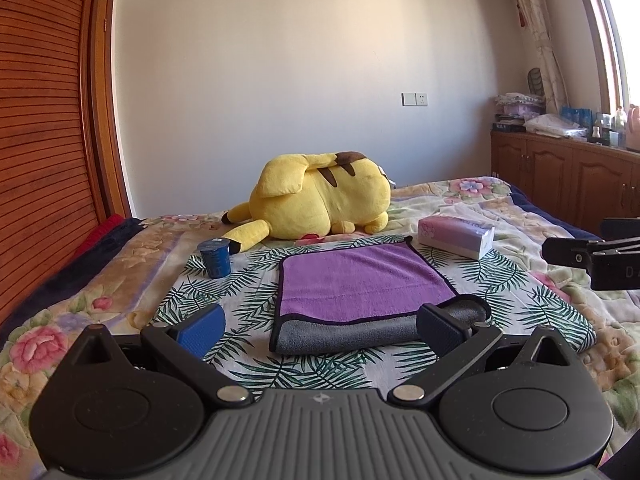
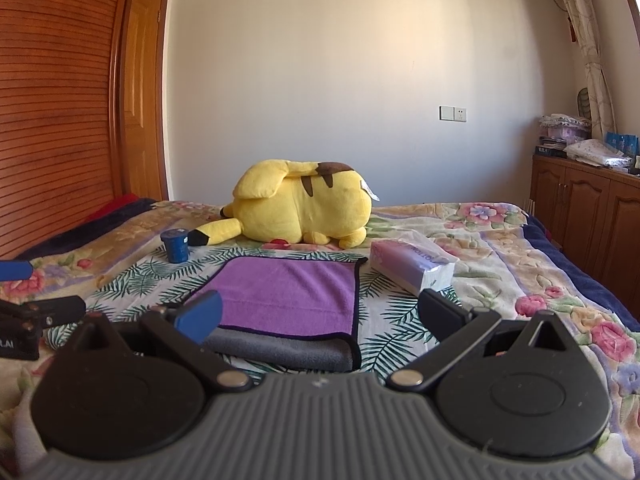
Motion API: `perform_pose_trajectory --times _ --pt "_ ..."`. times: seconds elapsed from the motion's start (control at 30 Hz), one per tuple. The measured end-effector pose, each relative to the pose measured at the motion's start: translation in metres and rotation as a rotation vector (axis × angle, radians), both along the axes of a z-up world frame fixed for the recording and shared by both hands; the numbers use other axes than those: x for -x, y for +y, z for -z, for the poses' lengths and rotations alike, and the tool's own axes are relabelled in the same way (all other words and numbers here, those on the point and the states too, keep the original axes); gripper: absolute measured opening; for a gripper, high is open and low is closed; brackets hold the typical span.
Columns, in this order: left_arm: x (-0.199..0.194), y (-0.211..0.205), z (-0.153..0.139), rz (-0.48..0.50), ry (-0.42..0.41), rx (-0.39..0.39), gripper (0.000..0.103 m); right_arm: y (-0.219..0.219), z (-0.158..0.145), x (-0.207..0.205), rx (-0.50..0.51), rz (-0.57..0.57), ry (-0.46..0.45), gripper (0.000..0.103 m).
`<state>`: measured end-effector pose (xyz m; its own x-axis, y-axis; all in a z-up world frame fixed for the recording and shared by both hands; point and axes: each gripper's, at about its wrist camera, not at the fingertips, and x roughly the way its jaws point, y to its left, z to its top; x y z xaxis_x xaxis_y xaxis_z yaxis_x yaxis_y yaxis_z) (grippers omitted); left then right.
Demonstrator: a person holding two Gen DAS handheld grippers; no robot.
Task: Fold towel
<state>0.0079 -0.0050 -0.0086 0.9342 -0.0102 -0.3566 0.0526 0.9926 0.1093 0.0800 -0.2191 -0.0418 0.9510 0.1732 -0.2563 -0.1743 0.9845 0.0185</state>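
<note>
1. My left gripper (image 1: 320, 330) is spread wide with nothing in it, low centre of its own frame, just short of the towel's near edge.
2. The towel (image 1: 360, 280) lies mid-frame on the leaf-print sheet (image 1: 224, 292), between the blue cup (image 1: 216, 258) and tissue pack (image 1: 456, 237). Purple on top with grey showing along the near fold, so I'd say one fold's done.
3. My right gripper (image 2: 320, 316) is released too, holding nothing. Probably another fold left.

Towel (image 1: 360, 280) is matt, napped cloth; the plush toy (image 1: 320, 196) fuzzy; the cup (image 1: 216, 258) perhaps glossy plastic.
</note>
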Motion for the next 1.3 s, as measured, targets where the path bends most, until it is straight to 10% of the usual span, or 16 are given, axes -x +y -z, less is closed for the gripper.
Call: perform_pose_trajectory --times 1.3 --pt "-0.073 0.016 0.005 0.040 0.085 0.057 0.081 0.015 0.023 -0.075 0.069 -0.078 0.137 0.103"
